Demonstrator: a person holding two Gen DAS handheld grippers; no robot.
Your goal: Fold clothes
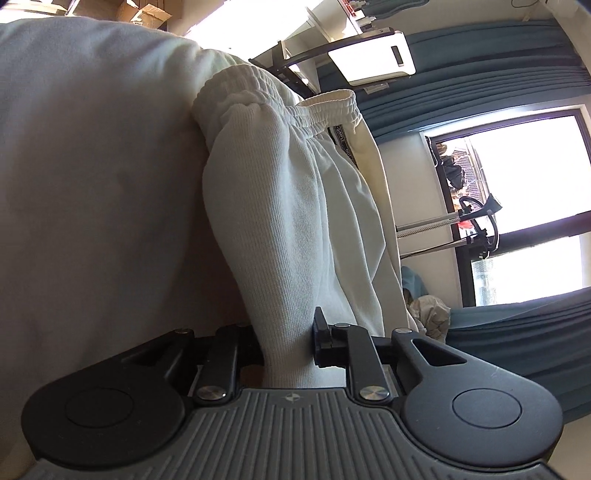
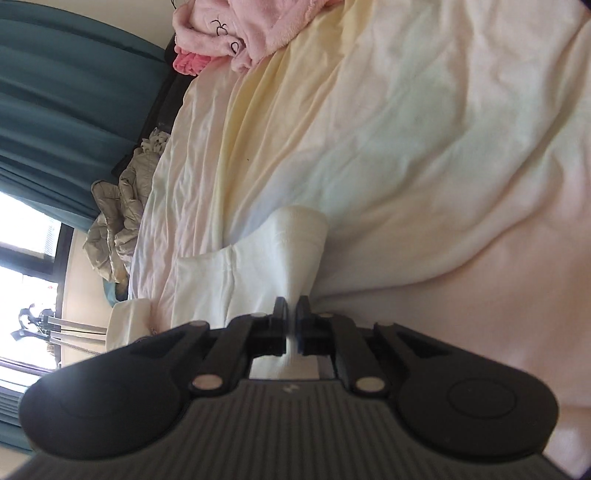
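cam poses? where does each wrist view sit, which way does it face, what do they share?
Left wrist: on the left gripper, rolled sideways, facing along its fingers up the white sweatpants toward the window; only gripper shows.
Right wrist: on the right gripper, rolled sideways, facing across the bedsheet; fingers pinch a white fabric edge.
Shared: white garment, teal curtains, window.

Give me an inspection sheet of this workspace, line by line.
Surface: bed sheet, pale, wrinkled.
Job's things: white sweatpants, elastic waistband at the far end.
Clutter: pink garments and a grey crumpled bundle at the bed's edge.
Grippers: left gripper and right gripper each shut on white fabric.
Cables: nothing seen for certain.
Surroundings: teal curtains, bright window.
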